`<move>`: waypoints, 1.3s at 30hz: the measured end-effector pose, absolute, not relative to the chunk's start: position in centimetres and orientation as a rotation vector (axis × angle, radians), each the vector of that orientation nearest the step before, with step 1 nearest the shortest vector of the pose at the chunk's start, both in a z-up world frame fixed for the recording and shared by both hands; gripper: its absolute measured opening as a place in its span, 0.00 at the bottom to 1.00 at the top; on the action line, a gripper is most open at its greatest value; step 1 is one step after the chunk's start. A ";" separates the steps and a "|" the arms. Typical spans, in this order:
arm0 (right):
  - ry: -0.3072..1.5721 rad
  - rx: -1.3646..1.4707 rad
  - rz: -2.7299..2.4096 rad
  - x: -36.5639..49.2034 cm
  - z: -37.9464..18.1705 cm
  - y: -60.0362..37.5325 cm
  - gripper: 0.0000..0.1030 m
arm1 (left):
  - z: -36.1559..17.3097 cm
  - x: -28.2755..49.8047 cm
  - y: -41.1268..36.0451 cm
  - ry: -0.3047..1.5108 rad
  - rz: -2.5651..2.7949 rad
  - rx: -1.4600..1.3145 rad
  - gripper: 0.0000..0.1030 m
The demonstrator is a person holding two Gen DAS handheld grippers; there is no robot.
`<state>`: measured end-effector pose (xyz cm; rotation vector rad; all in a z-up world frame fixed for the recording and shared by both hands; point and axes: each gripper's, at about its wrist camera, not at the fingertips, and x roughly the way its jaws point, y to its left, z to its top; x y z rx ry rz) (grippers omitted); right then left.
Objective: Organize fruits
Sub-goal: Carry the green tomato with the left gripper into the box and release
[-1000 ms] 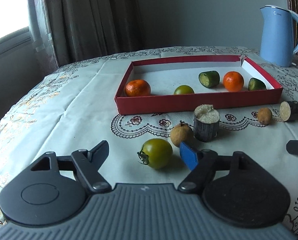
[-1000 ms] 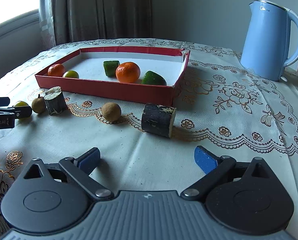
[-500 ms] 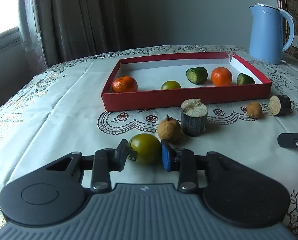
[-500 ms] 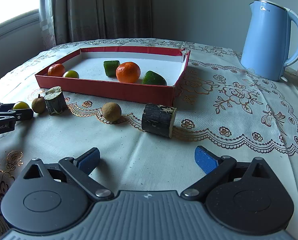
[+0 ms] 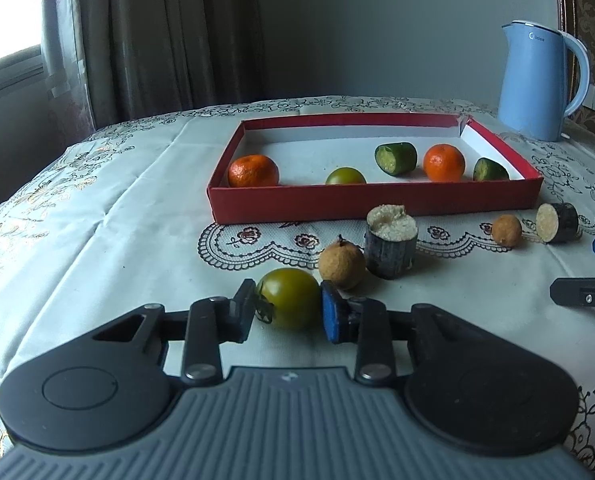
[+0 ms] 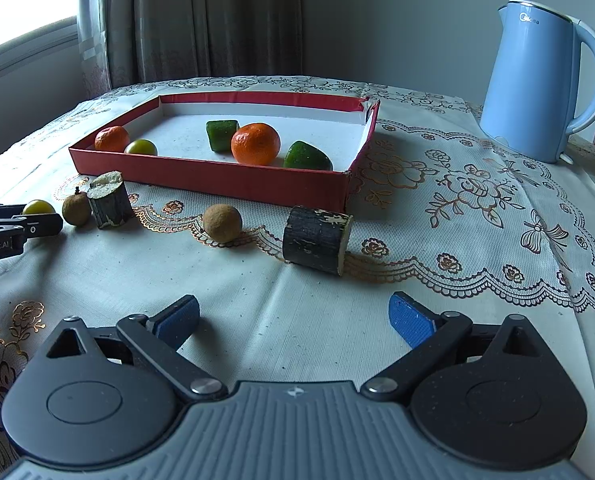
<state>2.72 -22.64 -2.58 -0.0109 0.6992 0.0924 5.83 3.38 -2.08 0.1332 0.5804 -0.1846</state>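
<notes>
The left gripper [image 5: 287, 308], black w/ one blue pad, is clamped on the small round green tomato [image 5: 290, 297], pads pressing both sides; the fruit sits low, at or just over the cream embroidered tablecloth [image 5: 97, 248], can't tell if lifted. The right gripper [image 6: 293, 316] hangs w/ jaws spread wide, nothing between them, over bare cloth.

Just beyond the tomato: a brown rough-skinned longan w/ stem [image 5: 341, 265], touching or nearly touching an upright dark-barked sugarcane chunk [image 5: 391, 242]. Further right along the lace edge, a second, stemless brown longan [image 5: 506, 230] and a sugarcane chunk lying on its side [image 5: 557, 223]. So 5 items are outside incl. the held one.

Behind them, the shallow red cardboard tray w/ white inside [image 5: 373, 202] already holds 5 pcs: an orange mandarin at the left [image 5: 253, 171], a 2nd green tomato [image 5: 345, 176], a cut green cucumber piece [image 5: 396, 158], another orange mandarin [image 5: 444, 162], and a 2nd cucumber piece at the right end [image 5: 490, 169]. Far back right stands a pale blue electric kettle [image 5: 537, 84], not part of the job.

Judged: approx half done. Current step is the tomato pick; carry to tray is left, then 2 longans + 2 cane chunks.
</notes>
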 end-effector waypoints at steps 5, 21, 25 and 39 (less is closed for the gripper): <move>0.699 -0.011 0.092 2.7 -2.6 -22.6 0.99 | -1.6 6.0 3.2 0.569 -0.167 0.153 0.30; 0.699 -0.004 0.098 2.8 -2.6 -22.7 1.00 | 5.3 11.9 1.1 0.448 -0.126 0.206 0.30; 0.697 0.001 0.100 2.8 -2.6 -22.8 1.00 | 5.2 14.6 0.3 0.478 -0.127 0.206 0.30; 0.693 0.019 0.107 2.8 -2.5 -23.0 1.00 | 0.7 19.0 -1.8 0.588 -0.143 0.246 0.44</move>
